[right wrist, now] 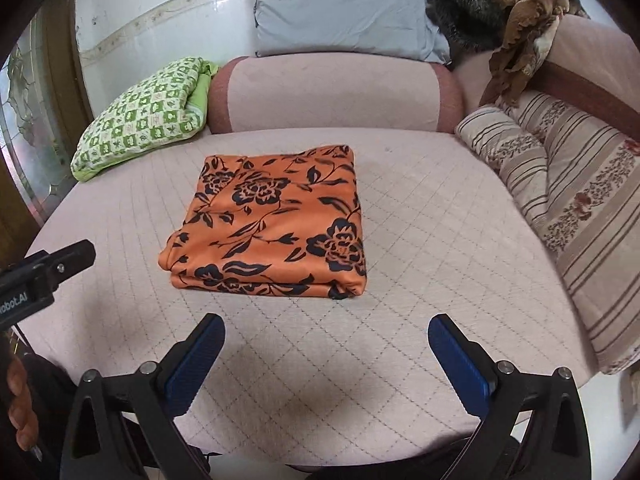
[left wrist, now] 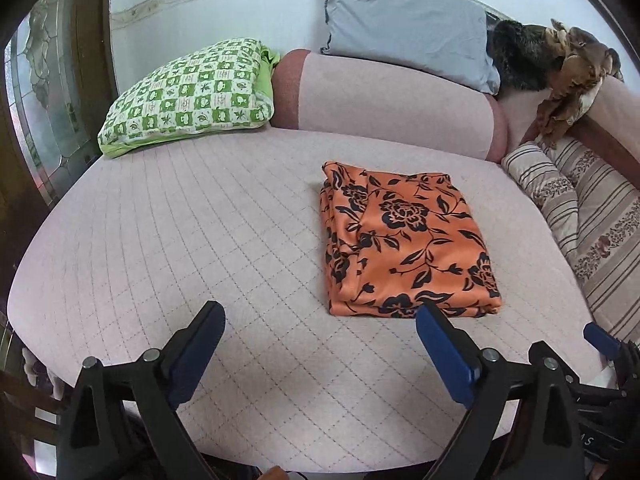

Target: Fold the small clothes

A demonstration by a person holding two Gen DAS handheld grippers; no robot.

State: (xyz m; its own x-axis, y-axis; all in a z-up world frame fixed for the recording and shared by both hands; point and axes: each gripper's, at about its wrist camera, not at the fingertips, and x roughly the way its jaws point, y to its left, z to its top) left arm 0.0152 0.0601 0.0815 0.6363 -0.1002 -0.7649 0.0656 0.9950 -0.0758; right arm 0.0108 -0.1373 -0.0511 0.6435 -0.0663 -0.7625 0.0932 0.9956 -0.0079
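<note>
The orange cloth [right wrist: 268, 224] lies folded square on the bed [right wrist: 400, 240], both the left gripper [left wrist: 320, 344] and right gripper [right wrist: 326, 344] spread wide and empty short of it, so folding seems done, perhaps needing only another garment.

Each gripper, left [left wrist: 320, 312] and right [right wrist: 326, 326], is a black plastic frame with two tapering fingers [right wrist: 192, 356] lined inside with blue ribbed pads [right wrist: 460, 360]. Silver round-headed screws [right wrist: 146, 367] mark the finger pivots, two on each side. Triangular cut-outs lighten the frame below the screws. In the right wrist view, the left gripper's black body carries white lettering [right wrist: 12, 303] ending in "obot.AI". A person's hand [right wrist: 20, 404] shows at the left edge of that view.
</note>
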